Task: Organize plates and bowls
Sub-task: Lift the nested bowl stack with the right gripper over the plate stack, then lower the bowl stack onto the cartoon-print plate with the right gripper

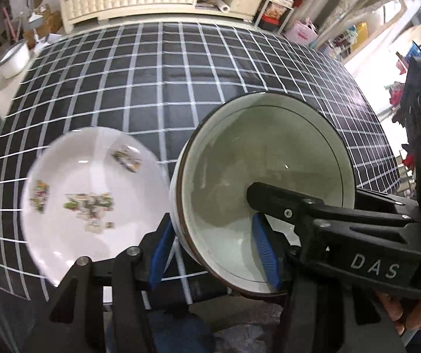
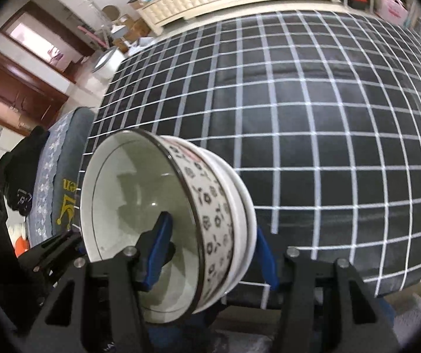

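- Gripping the bowl wall: left gripper, pads inside and outside.
- Right gripper likewise pinches the bowl and a plate beneath.
- Left of the bowl: floral plate on the checked bench.

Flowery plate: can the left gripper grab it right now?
Probably not yet. The left gripper already has the wall of the bowl between its jaws, though the flowery plate lies close beside it.

Bright daylight perhaps from a window, heavy fisheye bending, dark vignetted corners, motion-blurred plate
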The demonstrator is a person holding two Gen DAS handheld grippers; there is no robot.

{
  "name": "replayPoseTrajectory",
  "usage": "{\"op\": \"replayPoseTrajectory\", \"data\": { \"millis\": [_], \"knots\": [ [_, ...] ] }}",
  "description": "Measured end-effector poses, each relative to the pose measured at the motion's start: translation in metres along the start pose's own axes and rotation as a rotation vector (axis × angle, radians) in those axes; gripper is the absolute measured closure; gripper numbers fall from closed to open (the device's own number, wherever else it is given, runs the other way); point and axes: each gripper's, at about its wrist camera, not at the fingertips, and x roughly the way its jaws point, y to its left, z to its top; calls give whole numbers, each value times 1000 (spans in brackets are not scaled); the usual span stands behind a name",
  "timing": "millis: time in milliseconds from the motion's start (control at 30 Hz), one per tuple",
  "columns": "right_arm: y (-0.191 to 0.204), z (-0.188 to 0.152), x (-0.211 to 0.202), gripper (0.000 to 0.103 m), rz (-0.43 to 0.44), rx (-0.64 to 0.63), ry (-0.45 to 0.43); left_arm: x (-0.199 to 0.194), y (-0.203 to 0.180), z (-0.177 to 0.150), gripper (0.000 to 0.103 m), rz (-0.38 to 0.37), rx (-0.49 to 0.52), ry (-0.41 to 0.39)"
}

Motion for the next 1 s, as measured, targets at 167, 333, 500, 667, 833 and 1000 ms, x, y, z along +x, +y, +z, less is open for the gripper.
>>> {"op": "replayPoseTrajectory", "data": {
  "millis": [167, 333, 500, 667, 833, 1000],
  "knots": [
    [38, 9, 15, 47, 22, -65, 17, -21, 33, -2, 52, 39, -50, -33],
    [66, 11, 32, 51, 45, -111, 35, -35, 69, -5, 52, 83, -106, -42],
    [89, 11, 50, 53, 18, -181, 44, -39, 98, -13, 52, 129, -151, -44],
    [92, 18, 60, 60, 19, -189, 30, -44, 116, -23, 55, 175, -160, -49],
    [98, 24, 60, 67, 4, -201, 30, -52, 132, -18, 55, 172, -175, -78],
    [100, 21, 65, 66, 17, -214, 59, -48, 143, -16, 55, 149, -200, -72]
  ]
}}
